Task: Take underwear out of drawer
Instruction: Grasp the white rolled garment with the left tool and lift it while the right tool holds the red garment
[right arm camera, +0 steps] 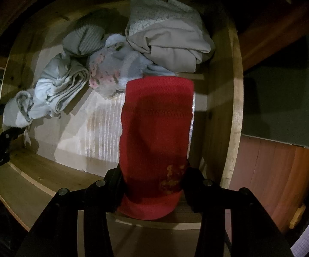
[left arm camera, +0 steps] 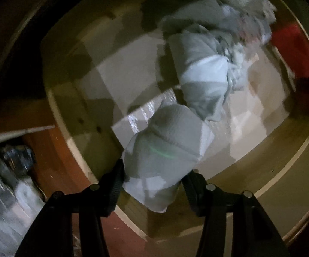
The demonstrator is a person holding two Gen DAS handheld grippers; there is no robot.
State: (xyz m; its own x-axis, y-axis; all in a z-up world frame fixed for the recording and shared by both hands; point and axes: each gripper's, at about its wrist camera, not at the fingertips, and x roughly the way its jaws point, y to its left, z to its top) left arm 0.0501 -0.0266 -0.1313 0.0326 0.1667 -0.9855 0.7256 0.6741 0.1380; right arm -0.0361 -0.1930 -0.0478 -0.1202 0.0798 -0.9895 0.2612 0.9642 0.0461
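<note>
Left gripper (left arm camera: 153, 187) was clamped on a pale grey garment (left arm camera: 165, 156), held over the drawer (left arm camera: 287, 171). Right gripper (right arm camera: 152, 184) was clamped on red underwear (right arm camera: 156, 128) above the drawer's right side. More folded clothes (right arm camera: 68, 79) lay at the back.

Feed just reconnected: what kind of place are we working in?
Likely a bedroom dresser: an open pale wooden drawer holding folded grey and white garments, above a reddish wood floor.

Wooden drawer (right arm camera: 223, 98): pale folded garments (right arm camera: 64, 83) on lined bottom.
</note>
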